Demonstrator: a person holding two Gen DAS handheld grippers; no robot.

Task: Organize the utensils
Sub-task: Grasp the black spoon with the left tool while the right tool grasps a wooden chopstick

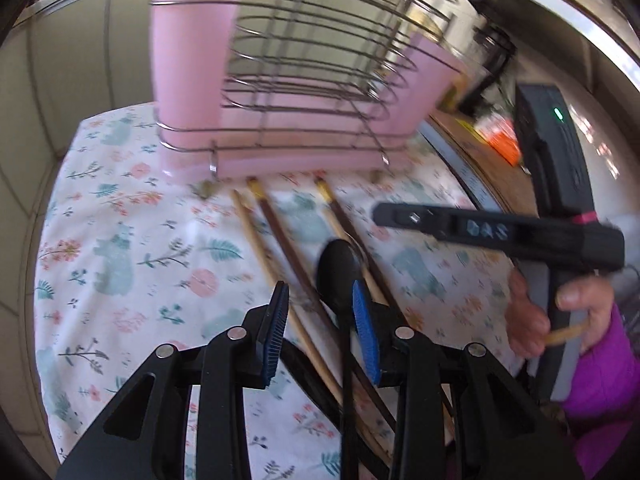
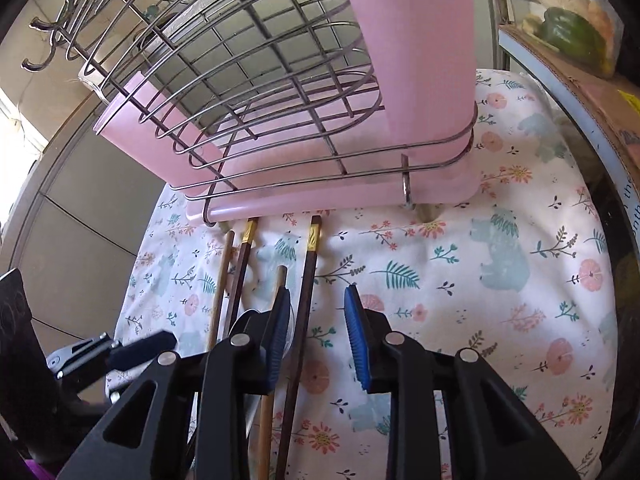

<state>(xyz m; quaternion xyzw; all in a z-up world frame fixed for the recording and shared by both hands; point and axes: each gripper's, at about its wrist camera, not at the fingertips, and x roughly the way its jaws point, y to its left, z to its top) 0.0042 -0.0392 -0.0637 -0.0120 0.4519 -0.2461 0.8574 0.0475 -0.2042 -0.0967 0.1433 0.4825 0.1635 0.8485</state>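
Note:
A wire utensil rack (image 1: 304, 80) with pink holders (image 1: 188, 80) stands at the far side of a floral cloth; it also shows in the right wrist view (image 2: 280, 92). Several chopsticks, dark brown (image 1: 280, 236) and light wood (image 1: 256, 236), lie on the cloth in front of it, with a black spoon (image 1: 340, 276). My left gripper (image 1: 320, 328) is open and empty, low over the spoon and chopsticks. My right gripper (image 2: 318, 332) is open and empty over a dark chopstick (image 2: 308, 280). It also shows from the side in the left wrist view (image 1: 400, 216).
The floral cloth (image 2: 500, 280) covers the table. A cardboard box (image 2: 580, 92) with a bagged green pepper (image 2: 572, 32) lies at the right edge. A dark device with a green light (image 1: 556, 140) stands at the right. A tiled wall is on the left.

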